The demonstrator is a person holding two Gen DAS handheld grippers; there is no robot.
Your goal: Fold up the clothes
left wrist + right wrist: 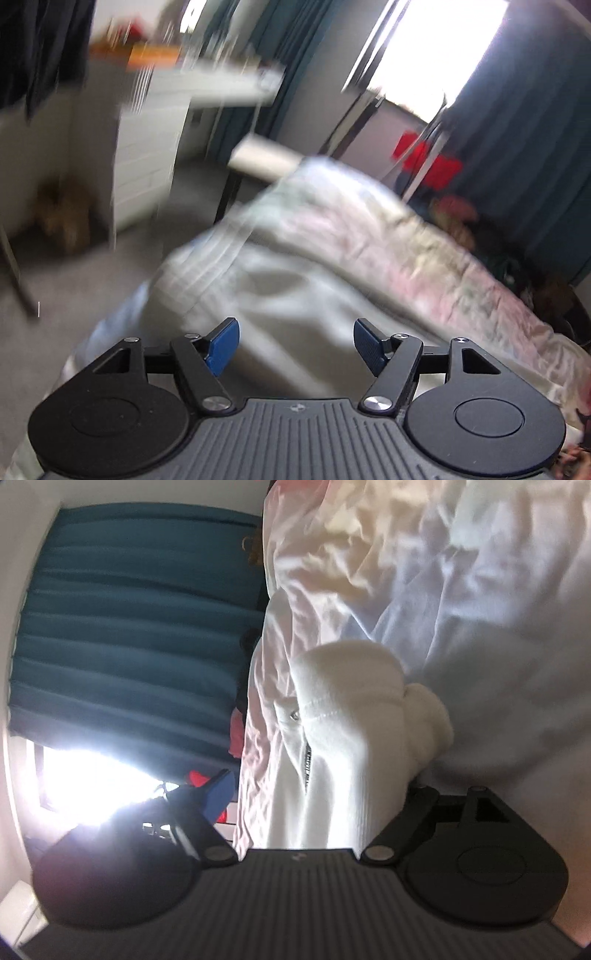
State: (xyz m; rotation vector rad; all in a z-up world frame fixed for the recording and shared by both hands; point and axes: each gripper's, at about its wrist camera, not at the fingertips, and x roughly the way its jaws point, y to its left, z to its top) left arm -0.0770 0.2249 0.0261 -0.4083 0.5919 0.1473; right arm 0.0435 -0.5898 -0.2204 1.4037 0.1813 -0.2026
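Observation:
In the left wrist view my left gripper (295,345) is open and empty, its blue pads (223,345) wide apart above a pale grey-white garment (266,280) that lies on the bed; the view is blurred by motion. In the right wrist view my right gripper (314,786) is rolled sideways and stands open, with a white fleece garment (343,720) with a zip (307,762) between its fingers. Its left blue pad (221,792) is clear of the cloth. The right fingertip is hidden behind the garment.
A bed with a pale floral sheet (369,229) runs to the right. A white desk (221,88) and drawer unit (147,147) stand at the back left over grey carpet (74,280). Teal curtains (129,627) and a bright window (443,48) are behind. Red cloth (428,162) hangs on a rack.

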